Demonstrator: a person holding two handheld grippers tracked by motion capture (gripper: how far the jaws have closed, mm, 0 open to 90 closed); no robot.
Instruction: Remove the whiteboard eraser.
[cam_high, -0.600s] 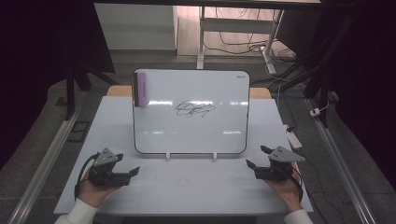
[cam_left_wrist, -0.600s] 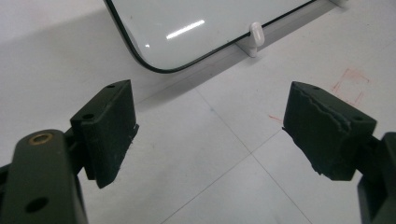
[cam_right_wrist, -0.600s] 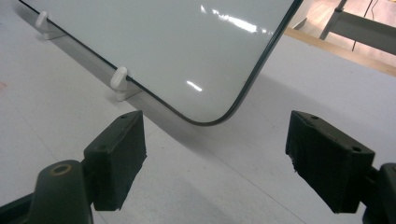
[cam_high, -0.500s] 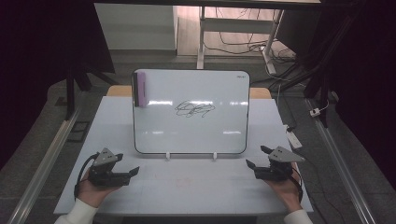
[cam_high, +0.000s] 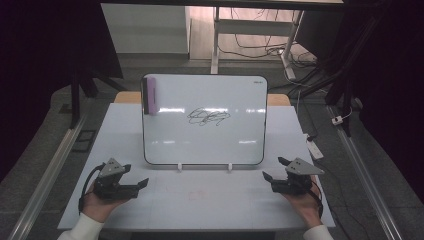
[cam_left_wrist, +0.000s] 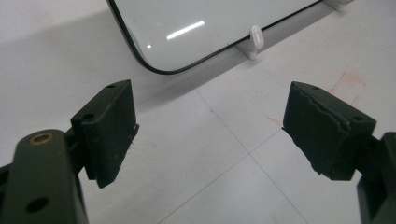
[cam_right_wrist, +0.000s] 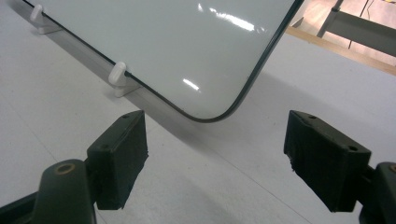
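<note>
High view: a whiteboard (cam_high: 204, 120) is seen propped upright on small white clips (cam_high: 180, 166) near the middle of a white desk (cam_high: 200, 205), with a black scribble (cam_high: 208, 116) drawn at its centre and a purple eraser (cam_high: 150, 95) stuck to its upper left corner. The left tool (cam_high: 141, 183) is held in a hand at the near left of the desk, and the right tool (cam_high: 270, 175) in a hand at the near right; both are pointed inward, well apart from each other, each short of the board's lower edge. In the left gripper view, the left tool (cam_left_wrist: 208, 126) is shown with its black jaws spread wide, nothing between them, and the board's rounded lower corner (cam_left_wrist: 154, 65) and one clip (cam_left_wrist: 255, 39) are seen beyond them, along with faint red marks (cam_left_wrist: 348, 84) on the desk surface. In the right gripper view, the right tool (cam_right_wrist: 217, 149) is likewise shown spread wide and empty above the bare desk, with the board's other rounded lower corner (cam_right_wrist: 215, 114) just ahead of the jaws and two clips (cam_right_wrist: 117, 74) lined along the bottom edge. Neither tool is seen touching the board.
</note>
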